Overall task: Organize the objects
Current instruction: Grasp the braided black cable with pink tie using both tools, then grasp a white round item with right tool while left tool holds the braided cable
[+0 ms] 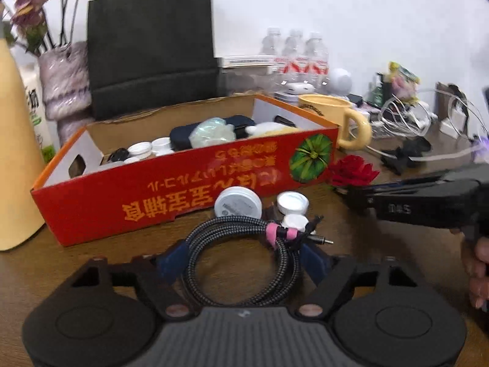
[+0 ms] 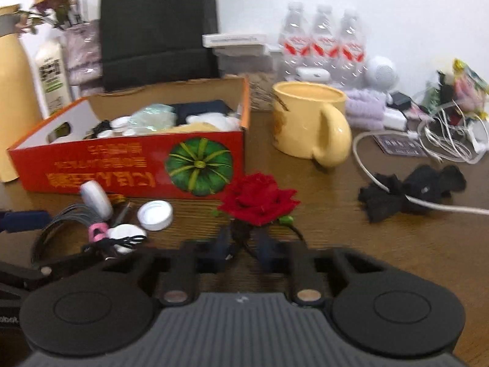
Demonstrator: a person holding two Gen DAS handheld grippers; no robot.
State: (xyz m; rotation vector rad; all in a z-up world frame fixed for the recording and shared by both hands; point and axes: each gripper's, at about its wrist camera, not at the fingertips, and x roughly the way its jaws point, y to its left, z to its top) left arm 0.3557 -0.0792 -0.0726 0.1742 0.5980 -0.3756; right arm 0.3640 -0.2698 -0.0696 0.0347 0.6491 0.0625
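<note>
A coiled braided cable (image 1: 241,263) with a pink tie lies on the wooden table between the blue pads of my left gripper (image 1: 244,260). Both pads rest against the coil's sides. My right gripper (image 2: 243,244) is shut on the stem of a red artificial rose (image 2: 258,198), just in front of the red cardboard box (image 2: 91,165). In the left wrist view the right gripper (image 1: 348,188) reaches in from the right to the rose (image 1: 351,169). The box (image 1: 171,195) holds white lids, a dark case and crumpled wrap. A white jar (image 1: 238,205) and white caps (image 1: 292,202) sit beside the cable.
A yellow mug (image 2: 308,122) stands right of the box. Behind are a black paper bag (image 2: 159,27), water bottles (image 2: 321,39) and a vase. A yellow flask (image 1: 12,153) stands left. White cables (image 2: 449,140) and a black cloth piece (image 2: 412,189) lie right.
</note>
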